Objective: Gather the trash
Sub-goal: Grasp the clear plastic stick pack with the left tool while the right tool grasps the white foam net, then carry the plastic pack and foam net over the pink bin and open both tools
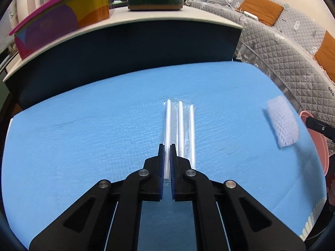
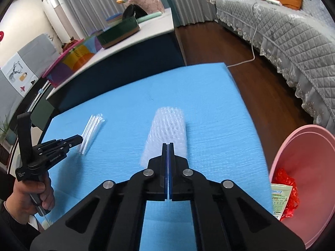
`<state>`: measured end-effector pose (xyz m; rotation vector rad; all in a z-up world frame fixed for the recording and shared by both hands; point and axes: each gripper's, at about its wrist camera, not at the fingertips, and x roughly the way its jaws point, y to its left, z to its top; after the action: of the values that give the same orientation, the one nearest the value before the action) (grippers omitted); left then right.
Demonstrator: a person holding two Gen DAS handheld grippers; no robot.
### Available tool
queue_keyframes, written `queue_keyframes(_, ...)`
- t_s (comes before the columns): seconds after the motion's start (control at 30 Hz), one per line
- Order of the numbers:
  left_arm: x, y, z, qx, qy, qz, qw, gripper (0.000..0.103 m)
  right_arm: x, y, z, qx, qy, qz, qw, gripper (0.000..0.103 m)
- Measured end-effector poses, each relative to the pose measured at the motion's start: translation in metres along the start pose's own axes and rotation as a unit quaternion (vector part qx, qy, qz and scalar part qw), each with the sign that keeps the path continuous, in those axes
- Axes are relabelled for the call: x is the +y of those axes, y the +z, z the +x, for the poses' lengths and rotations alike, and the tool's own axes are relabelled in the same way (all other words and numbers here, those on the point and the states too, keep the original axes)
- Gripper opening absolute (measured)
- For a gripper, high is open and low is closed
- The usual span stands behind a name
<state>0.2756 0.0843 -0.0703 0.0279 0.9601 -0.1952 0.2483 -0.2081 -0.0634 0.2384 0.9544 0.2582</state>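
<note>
Black linkage arms fill the near edge of both wrist views, and beyond them I see each tool already committed. On the left gripper (image 1: 167, 148) the fingers are clamped on the nearest tube of a clear pack of straws (image 1: 180, 129), which lies lengthwise on the blue tabletop (image 1: 83, 136), pointing away from me. On the right gripper (image 2: 168, 146) the fingers are pressed together on the near edge of a strip of bubble wrap (image 2: 167, 129), which looks blurred and may be just off the surface. I judge both pieces to be nearly weightless. The straw pack is slick film over stiff thin tubes, so it could slide or swing from a grip on one end; a hold across the whole pack nearer its middle would be safer. The bubble wrap is soft and floppy, will droop whichever edge I take, and cannot really be damaged. Only the right view shows me the pink basin (image 2: 303, 167) at the right edge of the tabletop, already holding red wrapping and a printed packet, plus the hand (image 2: 35, 194) carrying the left tool. Only the left view shows how the straw sits between those fingers.
</note>
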Motion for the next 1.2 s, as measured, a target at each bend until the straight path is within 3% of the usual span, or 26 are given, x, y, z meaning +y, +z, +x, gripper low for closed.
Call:
queue_keyframes(0.3, -0.024, -0.003, -0.044, -0.035, 0.015, -0.012, 0.9992, 0.005, -0.010, -0.006, -0.035, -0.026, 0.004, 0.002, 1.000, 0.000)
queue_keyframes(0.47, -0.047, -0.001, -0.067, -0.052, 0.027, -0.025, 0.9980, 0.005, -0.016, -0.009, -0.045, -0.029, 0.005, 0.019, 0.999, 0.006)
queue_keyframes(0.5, -0.049, -0.001, -0.073, -0.057, 0.027, -0.029, 0.9976, 0.005, -0.016, -0.009, -0.045, -0.029, 0.007, 0.018, 0.999, 0.009)
queue_keyframes(0.57, -0.053, -0.004, -0.084, -0.067, 0.027, -0.040, 0.9966, 0.005, -0.013, -0.010, -0.044, -0.031, 0.002, 0.012, 0.999, 0.028)
queue_keyframes(0.63, -0.054, -0.008, -0.093, -0.072, 0.027, -0.054, 0.9956, 0.005, -0.010, -0.010, -0.040, -0.029, -0.001, 0.006, 1.000, 0.040)
queue_keyframes(0.87, -0.047, -0.026, -0.105, -0.074, 0.030, -0.112, 0.9905, 0.005, -0.008, -0.008, -0.008, -0.004, -0.011, 0.004, 1.000, 0.040)
queue_keyframes(1.2, -0.044, -0.030, -0.101, -0.069, 0.044, -0.108, 0.9908, 0.005, 0.004, -0.009, 0.028, 0.025, -0.032, -0.012, 0.999, 0.036)
